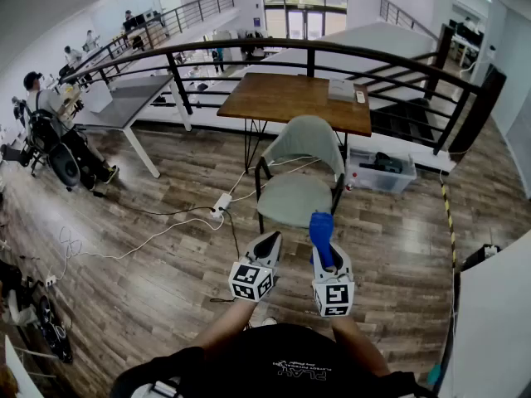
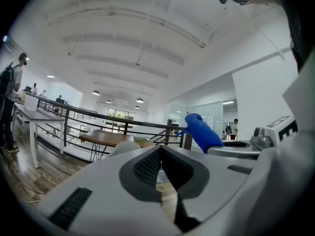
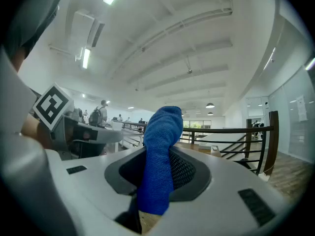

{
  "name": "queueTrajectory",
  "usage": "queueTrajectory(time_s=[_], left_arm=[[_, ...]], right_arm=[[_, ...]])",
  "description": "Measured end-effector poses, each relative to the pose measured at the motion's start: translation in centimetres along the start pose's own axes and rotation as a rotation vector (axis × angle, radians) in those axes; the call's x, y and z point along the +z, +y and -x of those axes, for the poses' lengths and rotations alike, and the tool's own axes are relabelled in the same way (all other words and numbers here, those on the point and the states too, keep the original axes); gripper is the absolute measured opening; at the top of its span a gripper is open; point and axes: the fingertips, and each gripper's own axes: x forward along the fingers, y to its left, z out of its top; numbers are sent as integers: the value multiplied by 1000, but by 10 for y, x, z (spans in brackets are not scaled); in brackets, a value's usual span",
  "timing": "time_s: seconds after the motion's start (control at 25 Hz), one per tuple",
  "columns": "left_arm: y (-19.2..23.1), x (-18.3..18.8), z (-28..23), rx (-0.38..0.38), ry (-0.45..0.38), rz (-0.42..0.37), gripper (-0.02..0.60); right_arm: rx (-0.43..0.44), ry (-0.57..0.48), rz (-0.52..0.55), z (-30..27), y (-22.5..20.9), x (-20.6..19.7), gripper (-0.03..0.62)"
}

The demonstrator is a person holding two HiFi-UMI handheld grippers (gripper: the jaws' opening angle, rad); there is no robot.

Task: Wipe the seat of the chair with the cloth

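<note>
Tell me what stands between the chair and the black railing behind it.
A wooden table, with a white box on it, stands between the chair and the railing; the head view shows it.

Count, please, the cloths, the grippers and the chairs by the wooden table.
cloth: 1
chair: 1
grippers: 2, the left gripper and the right gripper
Total: 4
</note>
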Motion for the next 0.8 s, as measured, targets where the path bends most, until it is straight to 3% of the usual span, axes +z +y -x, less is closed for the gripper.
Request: queueTrajectory(time_s=[0.48,0.8], left_arm=[[26,-1,2,-2,3,15,6],[40,5,13,-24,-8,-35,6]], right_arm=[[0,1,4,-21,17,2,107],[-22,-34,-44,-28,34,7,109]])
